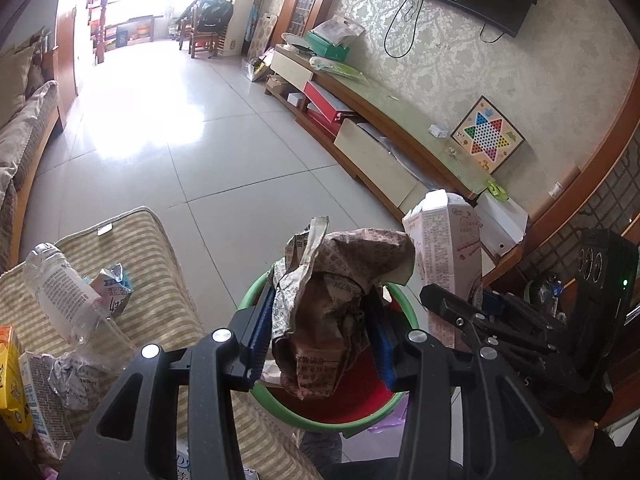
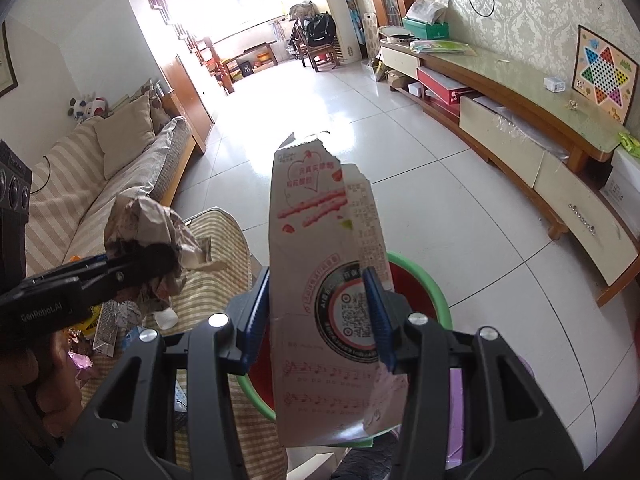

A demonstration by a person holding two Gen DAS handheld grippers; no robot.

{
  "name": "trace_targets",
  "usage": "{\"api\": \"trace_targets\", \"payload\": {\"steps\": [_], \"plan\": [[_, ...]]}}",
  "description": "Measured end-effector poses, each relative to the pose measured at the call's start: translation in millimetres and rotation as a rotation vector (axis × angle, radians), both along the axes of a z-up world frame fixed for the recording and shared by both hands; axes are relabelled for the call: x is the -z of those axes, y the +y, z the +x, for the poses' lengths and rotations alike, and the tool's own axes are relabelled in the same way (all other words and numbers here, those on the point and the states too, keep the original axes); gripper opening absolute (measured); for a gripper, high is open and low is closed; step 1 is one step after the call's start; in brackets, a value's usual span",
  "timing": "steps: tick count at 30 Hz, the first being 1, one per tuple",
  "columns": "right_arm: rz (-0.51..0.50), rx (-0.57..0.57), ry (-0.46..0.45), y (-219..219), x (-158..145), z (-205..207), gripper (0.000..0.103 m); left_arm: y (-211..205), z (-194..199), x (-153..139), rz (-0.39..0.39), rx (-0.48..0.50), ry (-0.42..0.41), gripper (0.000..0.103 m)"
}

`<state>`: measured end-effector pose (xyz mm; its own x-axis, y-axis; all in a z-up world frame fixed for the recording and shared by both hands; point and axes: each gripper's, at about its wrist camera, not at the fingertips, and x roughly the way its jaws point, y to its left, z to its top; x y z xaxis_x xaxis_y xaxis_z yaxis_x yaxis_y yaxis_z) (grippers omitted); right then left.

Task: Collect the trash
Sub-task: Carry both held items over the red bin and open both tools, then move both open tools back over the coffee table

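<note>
My left gripper (image 1: 320,296) is shut on a crumpled brown paper bag (image 1: 344,264) and holds it right above a red bin with a green rim (image 1: 320,424). Beside it on the right, my right gripper (image 1: 464,300) grips a flattened white and pink carton (image 1: 444,240). In the right wrist view the right gripper (image 2: 316,280) is shut on that carton (image 2: 320,216), which stands upright over the bin's rim (image 2: 432,284). The left gripper (image 2: 160,260) with the paper bag (image 2: 148,220) is at the left.
A striped cushion (image 1: 160,248) left of the bin carries a clear plastic bottle (image 1: 56,284), a crushed carton (image 1: 112,288), a yellow box (image 1: 12,380) and other scraps. A sofa (image 2: 100,168) lines the left wall and a long TV cabinet (image 2: 520,92) the right. Tiled floor lies between.
</note>
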<state>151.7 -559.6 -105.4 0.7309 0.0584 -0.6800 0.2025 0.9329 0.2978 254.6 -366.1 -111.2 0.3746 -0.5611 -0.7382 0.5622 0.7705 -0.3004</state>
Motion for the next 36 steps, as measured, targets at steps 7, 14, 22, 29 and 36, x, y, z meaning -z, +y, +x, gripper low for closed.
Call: {"api": "trace_targets", "payload": {"steps": [7,14,22,29,36], "plan": [[0.018,0.008,0.021,-5.7,12.5,2.7,0.044,-7.0,11.3,6.7,-0.025,-0.008,0.038,0.042],[-0.003,0.026,0.043,-8.3,17.4,2.8,0.052,-21.5,11.7,7.0,-0.07,0.003,0.058,0.066],[-0.047,0.041,0.02,-1.8,8.8,-2.3,0.086,-14.6,8.0,-11.1,-0.098,-0.006,0.022,0.078],[-0.07,0.047,0.018,7.6,-1.6,-9.6,0.092,3.4,0.4,-30.9,-0.123,-0.023,-0.001,0.085],[-0.101,0.036,0.006,35.0,-23.1,-24.9,0.098,47.0,-17.9,-54.1,-0.091,-0.088,-0.06,0.095]]}}
